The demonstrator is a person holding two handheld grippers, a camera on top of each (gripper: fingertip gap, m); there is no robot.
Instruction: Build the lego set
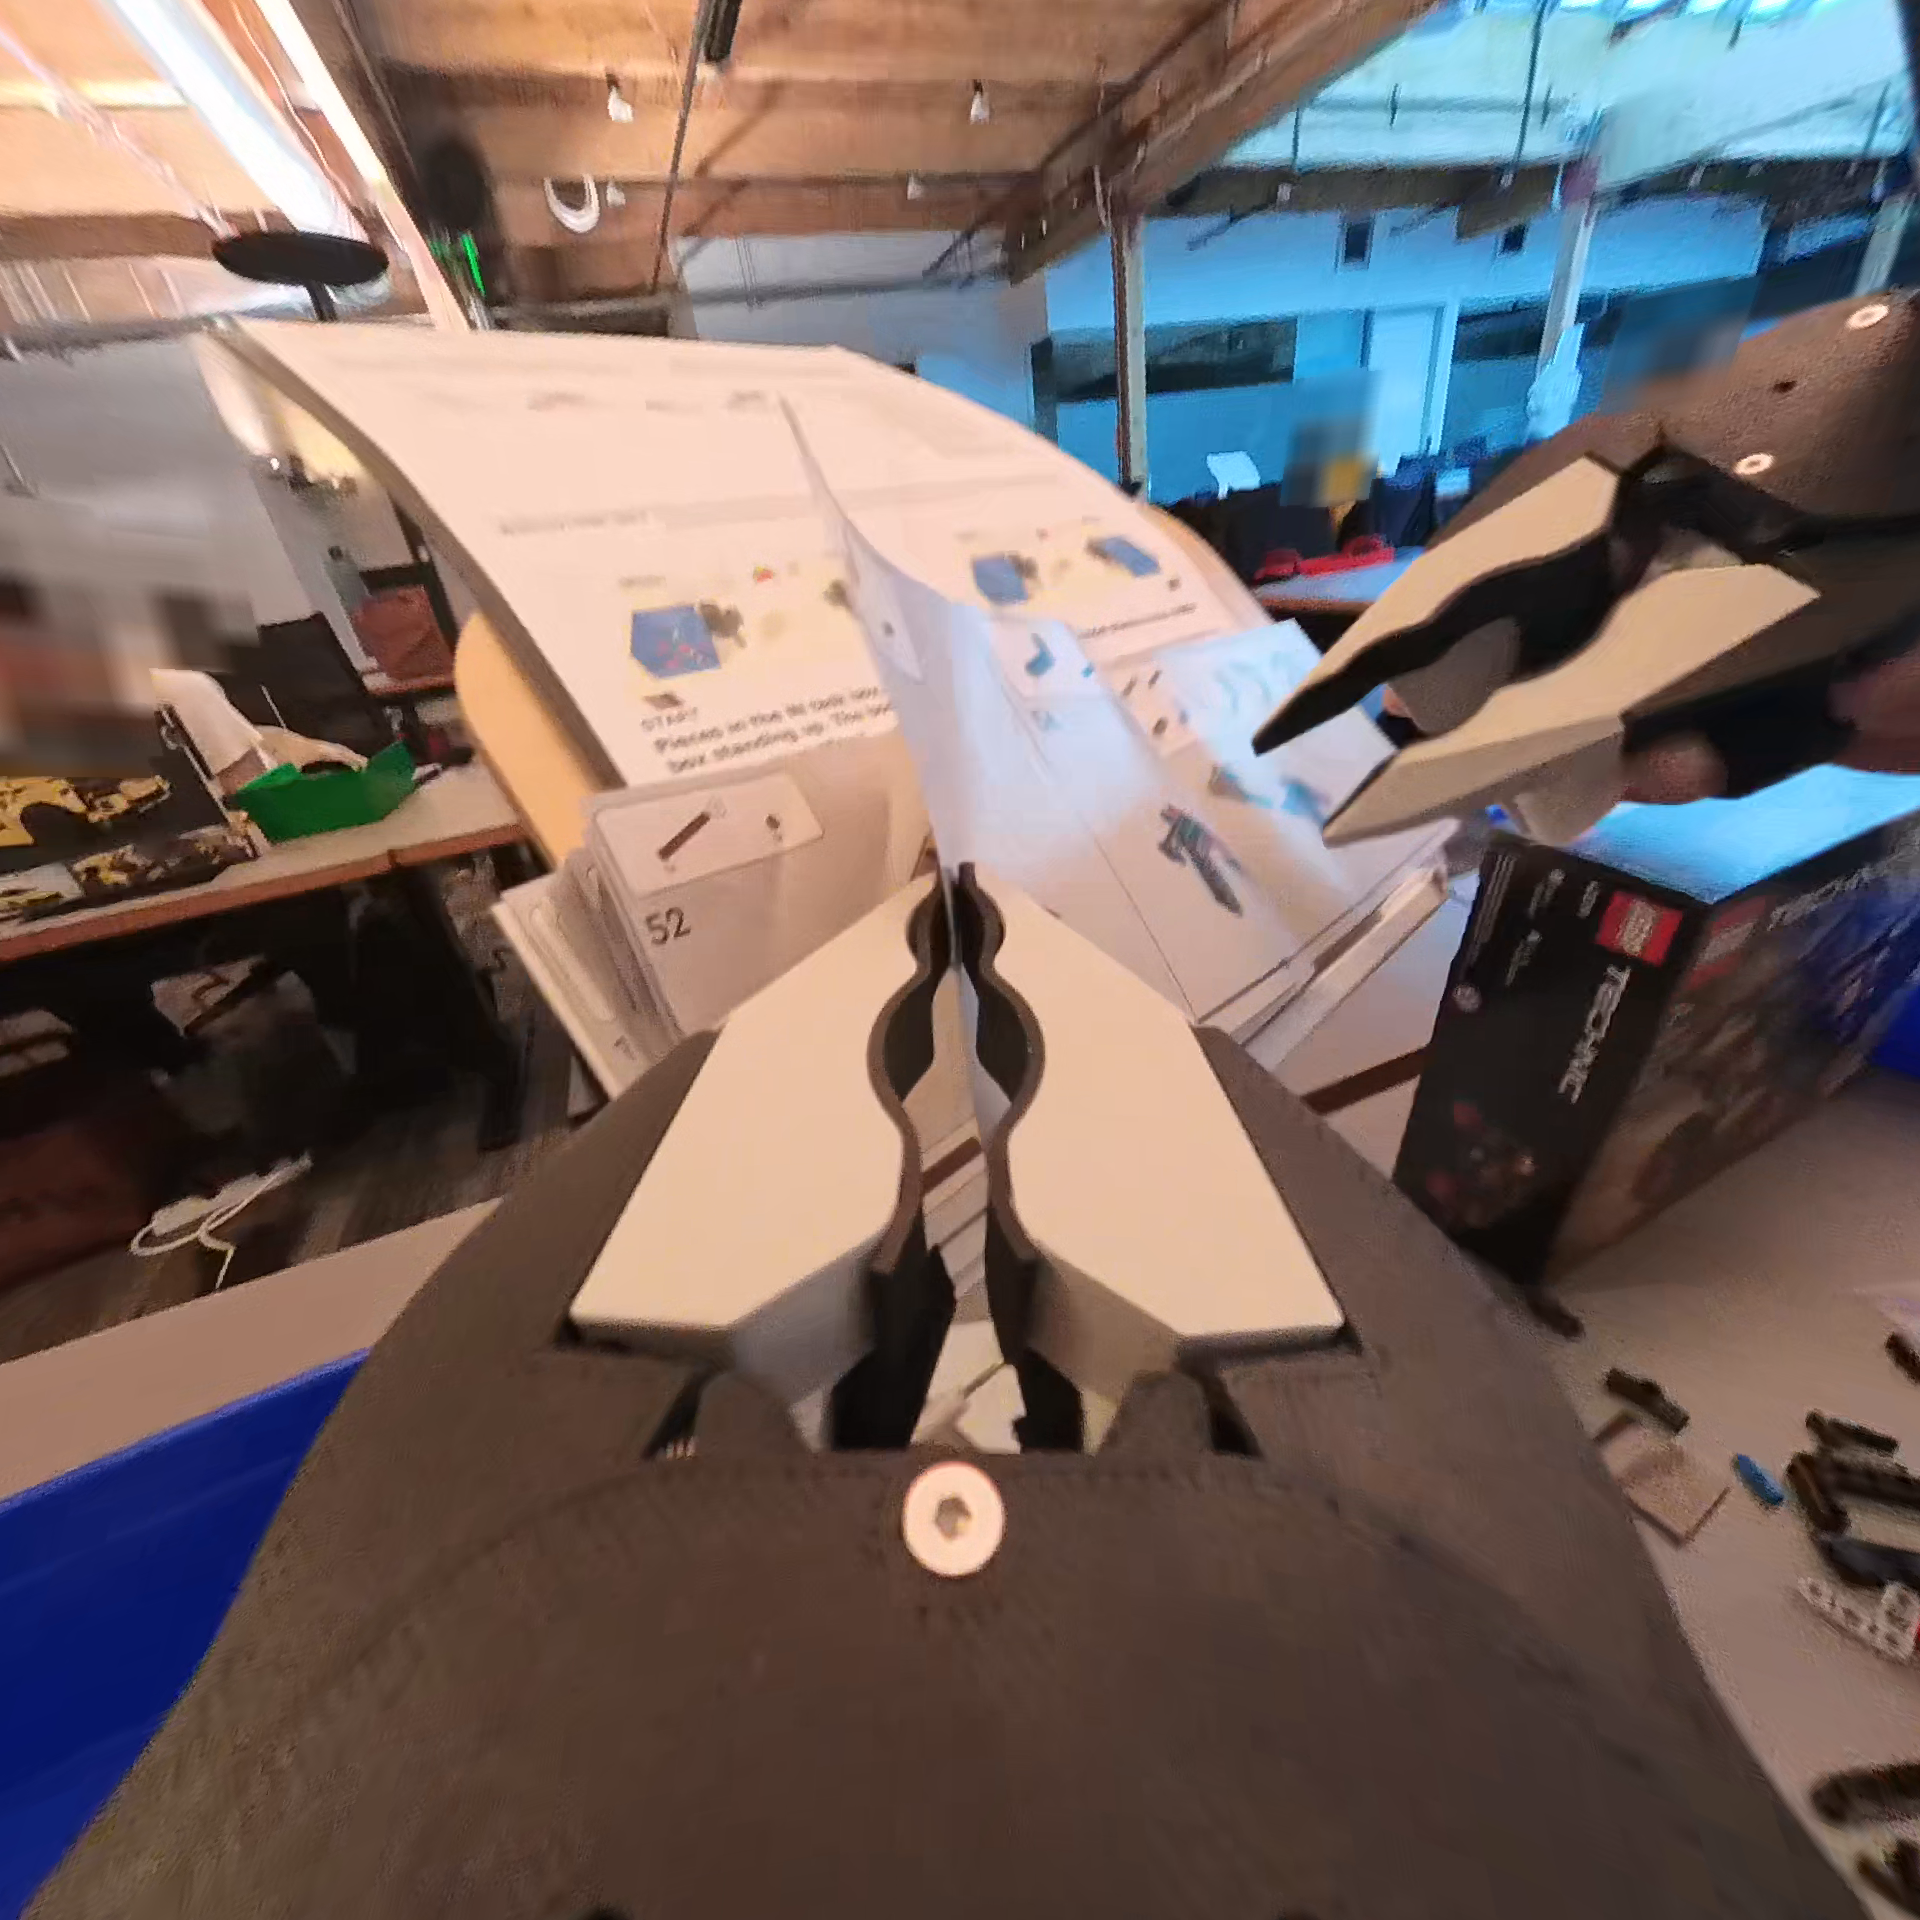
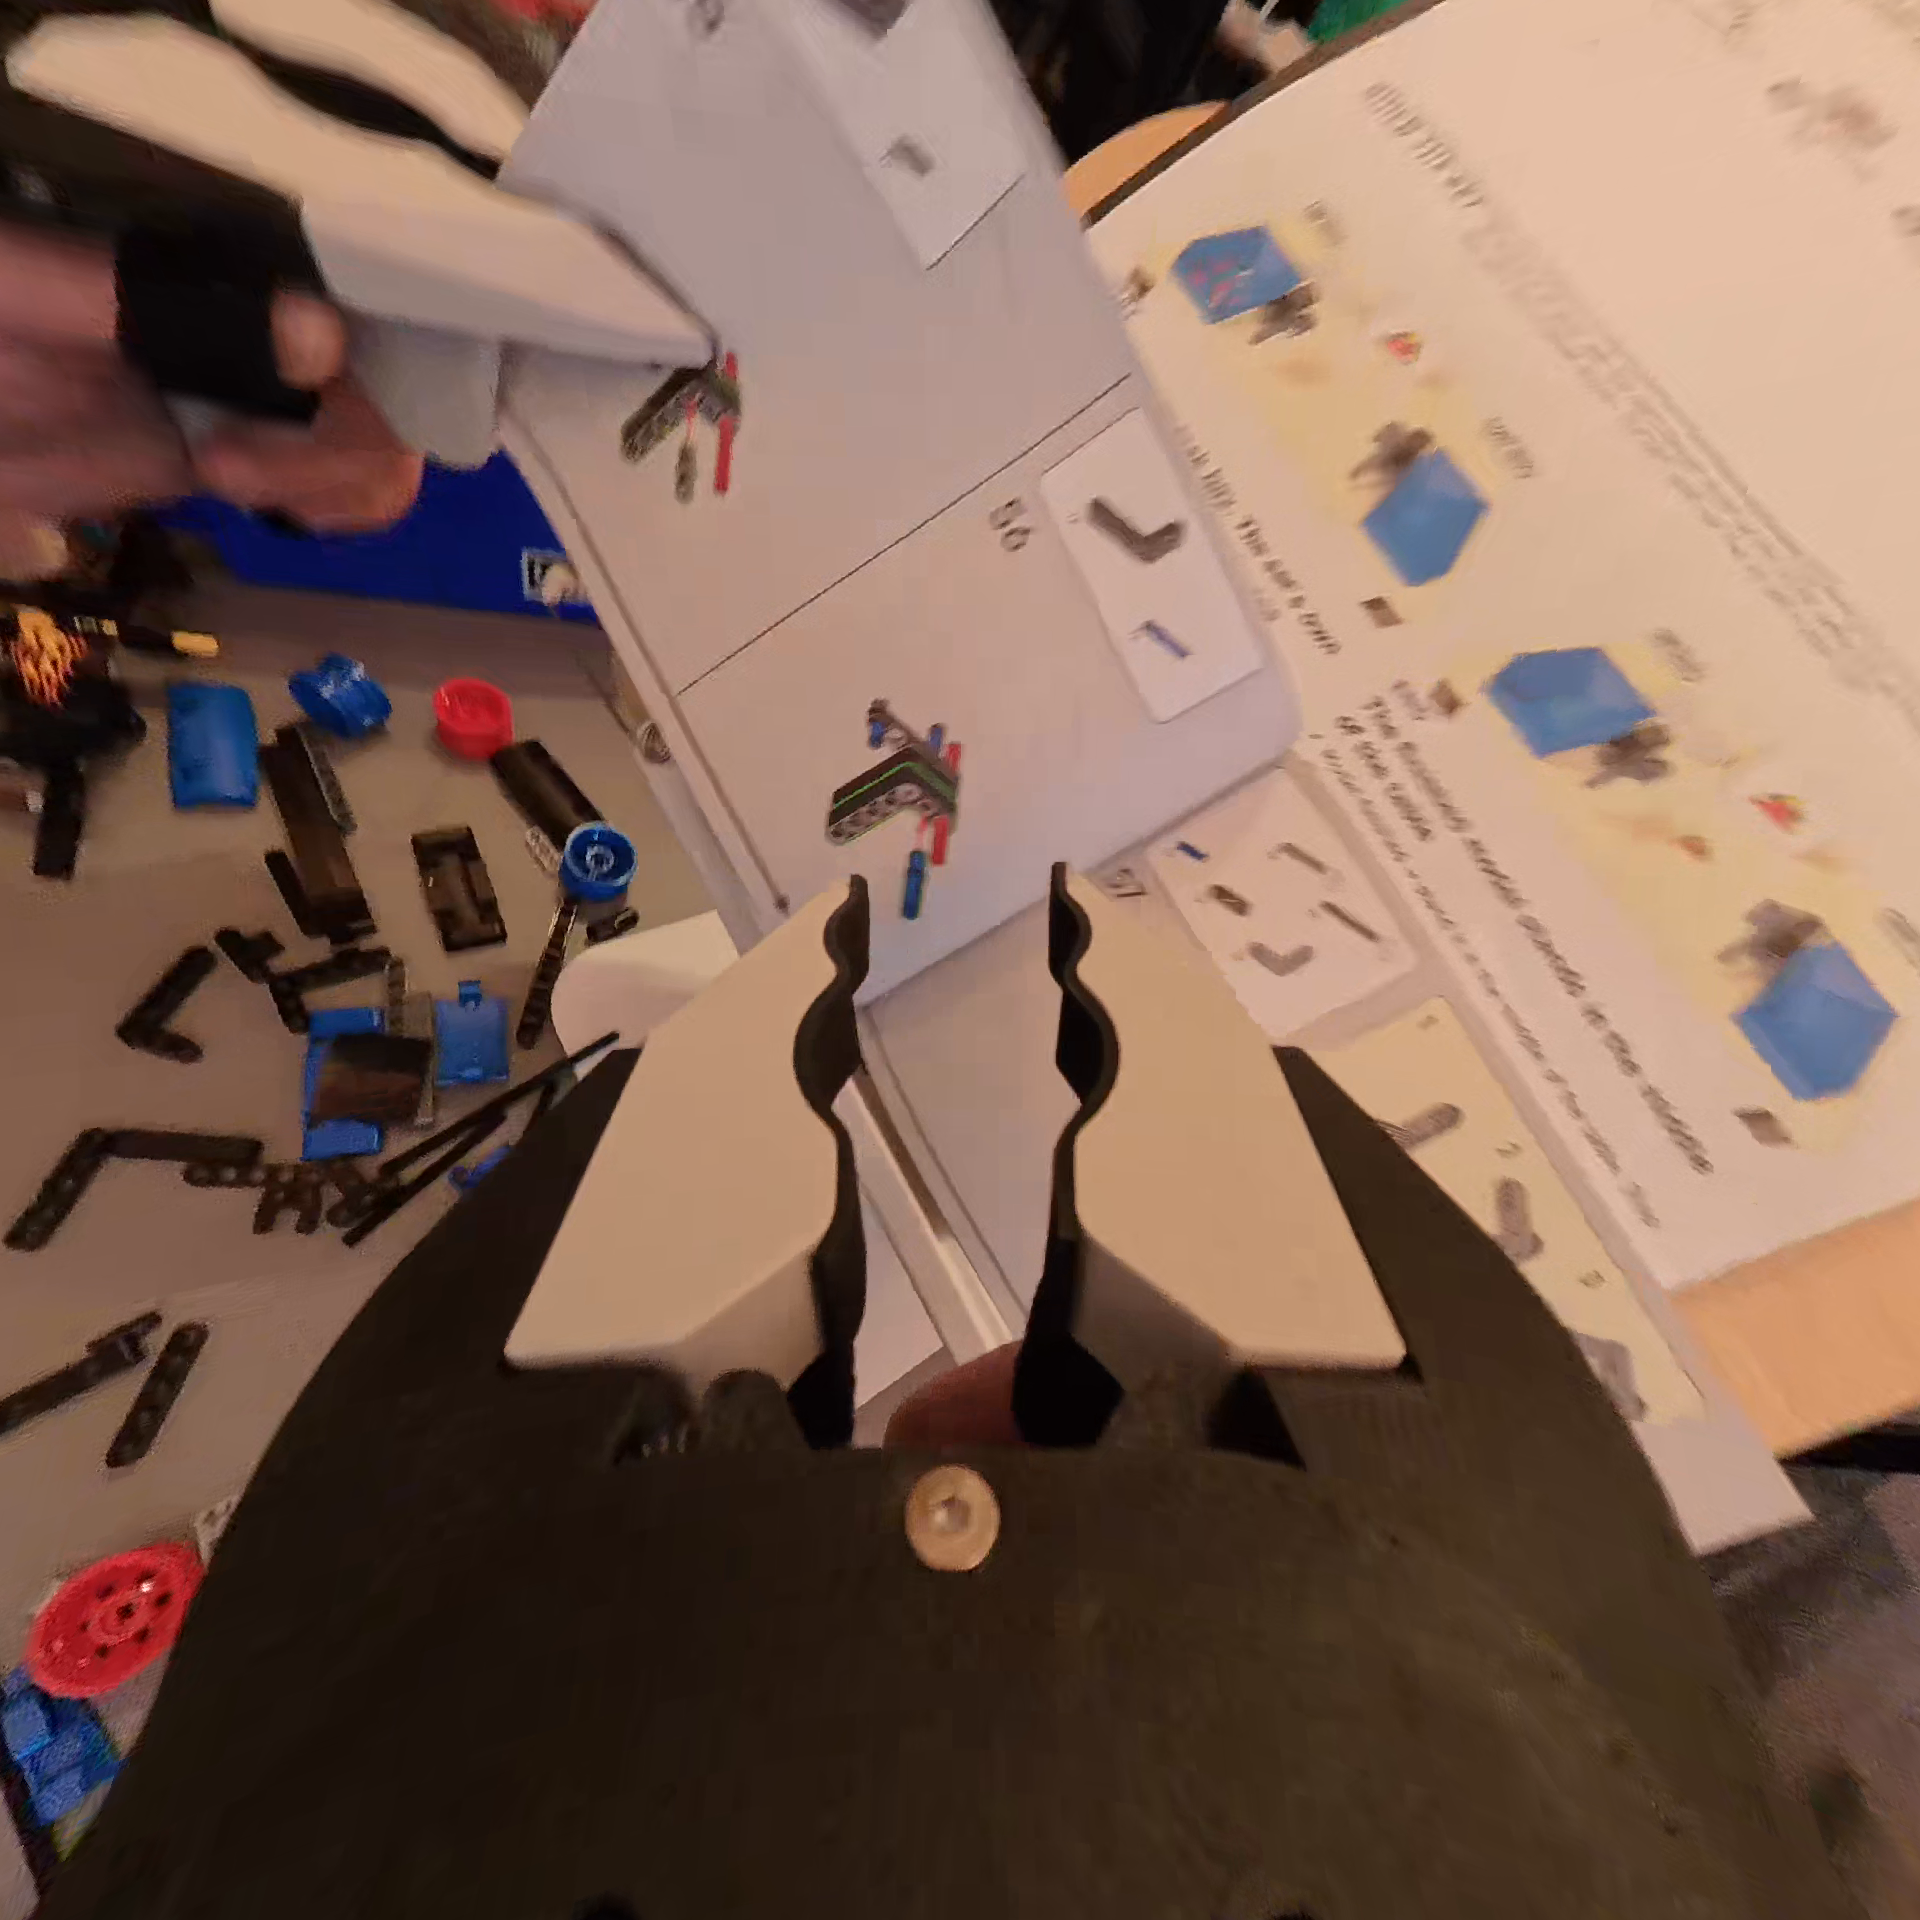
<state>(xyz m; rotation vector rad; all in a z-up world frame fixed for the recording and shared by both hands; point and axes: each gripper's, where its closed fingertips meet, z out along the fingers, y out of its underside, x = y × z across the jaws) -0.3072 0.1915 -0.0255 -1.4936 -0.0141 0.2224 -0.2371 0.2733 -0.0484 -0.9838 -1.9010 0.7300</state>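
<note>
My left gripper (image 1: 958, 883) is shut on a page (image 1: 997, 727) of the white instruction booklet (image 1: 727, 904) and holds it lifted on edge. The right wrist view shows the same: the left gripper (image 2: 696, 348) pinches the page (image 2: 883, 468) at its edge. My right gripper (image 2: 956, 894) is open and empty, in front of the lower part of that page. It also shows in the left wrist view (image 1: 1340, 779), off to the right of the page. Loose black, blue and red lego pieces (image 2: 312, 831) lie on the table to the left.
A printed sheet on a board (image 2: 1558, 520) stands behind the booklet. The dark lego box (image 1: 1662, 1018) stands upright at the right. A blue bin (image 1: 125, 1538) sits at the table's left. A red wheel (image 2: 112, 1626) lies near the front. Some 12 cm of space lies between my two pairs of fingers. From the right gripper's tips to the red wheel (image 2: 112, 1626) is close to 30 cm.
</note>
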